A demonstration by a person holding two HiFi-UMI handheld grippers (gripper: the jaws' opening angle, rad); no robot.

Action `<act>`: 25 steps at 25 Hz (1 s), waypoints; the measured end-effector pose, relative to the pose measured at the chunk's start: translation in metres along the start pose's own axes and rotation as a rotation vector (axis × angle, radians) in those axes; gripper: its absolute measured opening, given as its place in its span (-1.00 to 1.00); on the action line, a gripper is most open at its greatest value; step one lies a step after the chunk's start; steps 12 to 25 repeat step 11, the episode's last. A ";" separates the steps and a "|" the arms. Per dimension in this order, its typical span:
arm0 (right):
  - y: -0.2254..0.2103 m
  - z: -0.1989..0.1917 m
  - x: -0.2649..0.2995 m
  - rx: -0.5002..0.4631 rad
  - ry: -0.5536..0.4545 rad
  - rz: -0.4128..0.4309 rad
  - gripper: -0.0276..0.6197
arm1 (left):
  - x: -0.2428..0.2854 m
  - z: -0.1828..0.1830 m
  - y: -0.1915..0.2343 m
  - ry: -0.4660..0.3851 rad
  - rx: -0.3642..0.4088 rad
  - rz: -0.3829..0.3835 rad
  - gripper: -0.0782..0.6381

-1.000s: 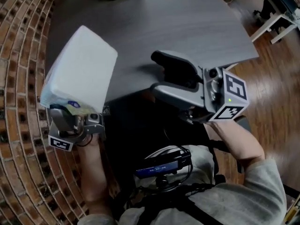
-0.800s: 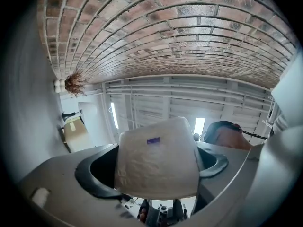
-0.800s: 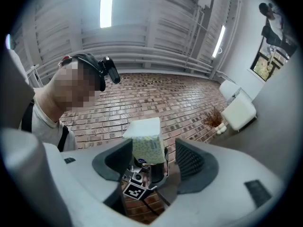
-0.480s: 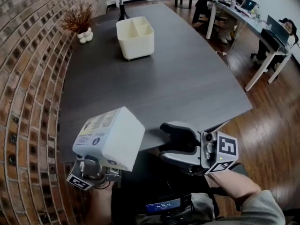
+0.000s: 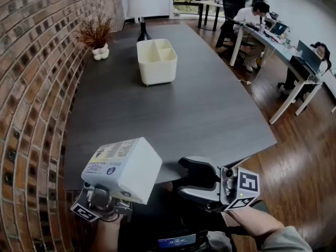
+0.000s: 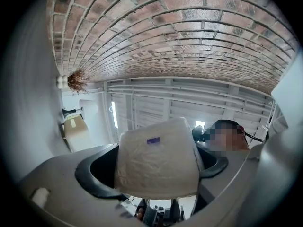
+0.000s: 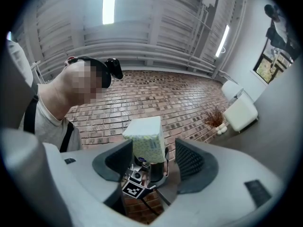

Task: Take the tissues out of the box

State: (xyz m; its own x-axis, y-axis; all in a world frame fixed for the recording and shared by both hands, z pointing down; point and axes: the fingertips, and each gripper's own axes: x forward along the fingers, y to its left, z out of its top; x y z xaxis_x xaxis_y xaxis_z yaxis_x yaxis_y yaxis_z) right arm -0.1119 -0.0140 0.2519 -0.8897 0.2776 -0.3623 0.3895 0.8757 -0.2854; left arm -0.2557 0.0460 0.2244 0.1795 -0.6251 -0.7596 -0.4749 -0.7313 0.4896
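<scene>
Finds nearest the left gripper [image 6: 158, 174], jaws part-closed and pressing on the tissue pack [image 5: 123, 169], held up at the table's near edge (soft rectangular block, crinkled white plastic wrap, printed label on one face). Notes just beside it the right gripper [image 7: 149, 160], jaws apart, ribbed dark pads, nothing between them. Records beyond a matte dark wood-grain table [image 5: 184, 104]. Sees farther along it a cream bin [image 5: 156, 61], round-cornered, divided into compartments. Marks a spiky dried plant [image 5: 96, 31] near the rough brick wall [image 5: 31, 88].

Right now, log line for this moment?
left tongs: shut on pack | right tongs: open, empty | pack: held up, near table edge
</scene>
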 end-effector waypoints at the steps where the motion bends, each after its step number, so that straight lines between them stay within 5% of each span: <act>1: -0.001 0.000 -0.001 -0.004 0.001 -0.003 -0.04 | 0.001 0.000 0.000 0.001 0.002 -0.001 0.56; 25: -0.006 -0.003 -0.001 -0.021 0.015 -0.012 -0.04 | -0.001 0.001 0.003 0.002 0.008 -0.001 0.56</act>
